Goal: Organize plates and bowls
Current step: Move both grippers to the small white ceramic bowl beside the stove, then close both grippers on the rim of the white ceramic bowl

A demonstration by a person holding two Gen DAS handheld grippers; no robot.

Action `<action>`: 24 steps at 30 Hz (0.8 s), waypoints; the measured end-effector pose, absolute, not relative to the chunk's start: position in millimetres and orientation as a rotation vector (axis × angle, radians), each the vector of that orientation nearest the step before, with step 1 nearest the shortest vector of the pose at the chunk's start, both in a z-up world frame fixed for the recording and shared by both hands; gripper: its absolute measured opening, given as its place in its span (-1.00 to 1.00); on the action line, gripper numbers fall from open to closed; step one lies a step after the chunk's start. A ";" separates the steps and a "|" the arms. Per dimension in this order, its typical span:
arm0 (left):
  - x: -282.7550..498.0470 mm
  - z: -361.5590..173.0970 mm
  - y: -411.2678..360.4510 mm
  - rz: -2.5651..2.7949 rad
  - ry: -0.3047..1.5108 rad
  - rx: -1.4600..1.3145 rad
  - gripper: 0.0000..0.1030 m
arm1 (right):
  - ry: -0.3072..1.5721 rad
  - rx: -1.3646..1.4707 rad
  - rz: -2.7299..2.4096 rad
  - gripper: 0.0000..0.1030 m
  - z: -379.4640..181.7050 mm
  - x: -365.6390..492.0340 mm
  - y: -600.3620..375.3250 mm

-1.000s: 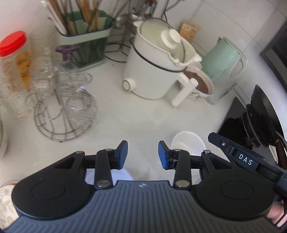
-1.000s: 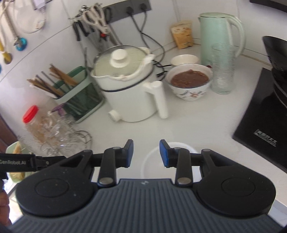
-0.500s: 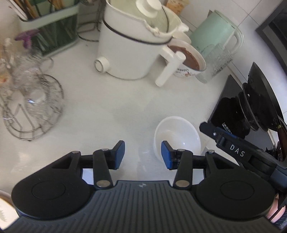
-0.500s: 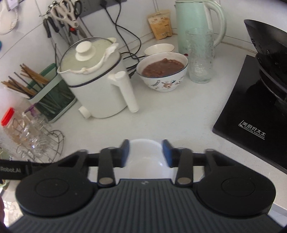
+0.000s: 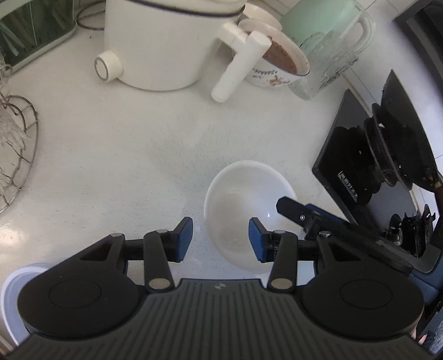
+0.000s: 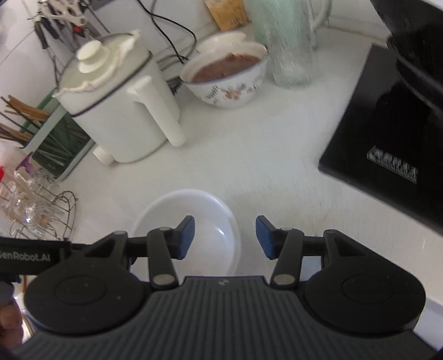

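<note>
Both claws have come down close to the white bowl (image 5: 243, 210) on the counter (image 5: 124, 155). The left gripper (image 5: 220, 239) and right gripper (image 6: 224, 237) have just opened; each is apart around the rim, holding nothing. I think a grab comes next.

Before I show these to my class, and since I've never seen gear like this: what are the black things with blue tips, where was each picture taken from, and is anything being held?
No robot here: a person carries a hand-held tool in each hand, each with two-finger tongs and a wide-angle camera looking along the fingers. One picture comes from the left tongs, the other from the right tongs. The blue tips are the gripping pads.

On the white counter lies an empty white bowl, which both cameras see. Behind it stand a white electric pot, a patterned bowl of brown food, a clear glass and a pale green kettle; a black cooktop is to the right.

Nothing is held. Both tongs are open, their jaws having just widened, and each straddles the bowl's rim without pressing it.
</note>
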State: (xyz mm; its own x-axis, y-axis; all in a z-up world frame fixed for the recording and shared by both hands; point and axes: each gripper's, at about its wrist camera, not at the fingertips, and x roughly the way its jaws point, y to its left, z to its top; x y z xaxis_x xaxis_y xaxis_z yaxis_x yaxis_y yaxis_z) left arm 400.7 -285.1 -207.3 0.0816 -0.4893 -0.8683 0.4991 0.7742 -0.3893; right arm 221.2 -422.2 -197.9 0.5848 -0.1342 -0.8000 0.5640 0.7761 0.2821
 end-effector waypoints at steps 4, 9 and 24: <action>404.0 -217.6 -290.9 -0.725 1.321 0.014 -0.04 | 0.889 0.591 -0.441 0.00 -207.1 221.2 -425.8; 406.3 -225.2 -292.6 -0.703 1.335 0.016 -0.28 | 0.896 0.615 -0.429 -0.11 -212.2 219.8 -425.4; 407.1 -227.8 -290.8 -0.698 1.336 -0.009 -0.81 | 0.928 0.662 -0.389 -0.60 -223.0 215.9 -423.5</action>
